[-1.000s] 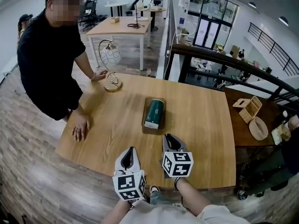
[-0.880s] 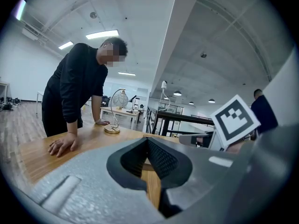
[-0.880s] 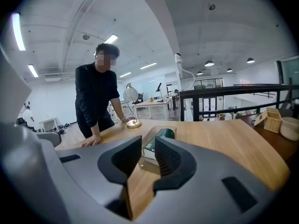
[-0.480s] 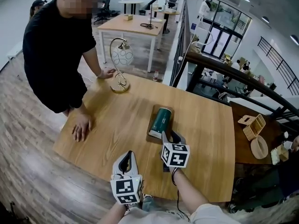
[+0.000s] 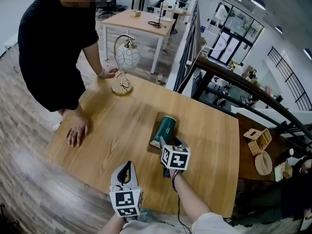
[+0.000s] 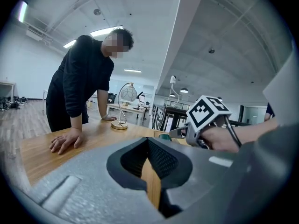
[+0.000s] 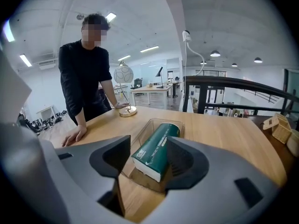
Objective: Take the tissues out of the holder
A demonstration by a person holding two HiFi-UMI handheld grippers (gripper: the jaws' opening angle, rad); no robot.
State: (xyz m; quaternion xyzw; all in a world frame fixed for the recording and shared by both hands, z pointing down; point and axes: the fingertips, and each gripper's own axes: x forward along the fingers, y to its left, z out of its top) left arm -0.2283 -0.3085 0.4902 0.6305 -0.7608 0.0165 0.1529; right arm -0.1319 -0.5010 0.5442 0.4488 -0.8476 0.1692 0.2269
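Tissues: a green tissue pack (image 5: 163, 129) is lying in the clear holder (image 7: 140, 136), near the middle of the wooden worktop (image 5: 112, 130).
Right tongs: the right tongs (image 7: 148, 143) are held apart and have just been opening. The near end of the pack is seen between them, but it is not pressed yet.
Left tongs: the left tongs (image 5: 127, 169) are closed tip to tip with nothing in them. They are held by the near edge of the worktop.
How it will feel: the pack is likely light and soft. Its smooth wrap could slip, and it can be squashed if it is pinched hard.
Where to hold: the near end should be pinched across its two long sides and lifted up.
Watch out: the light holder may be dragged along. It could be held down by the left tongs.
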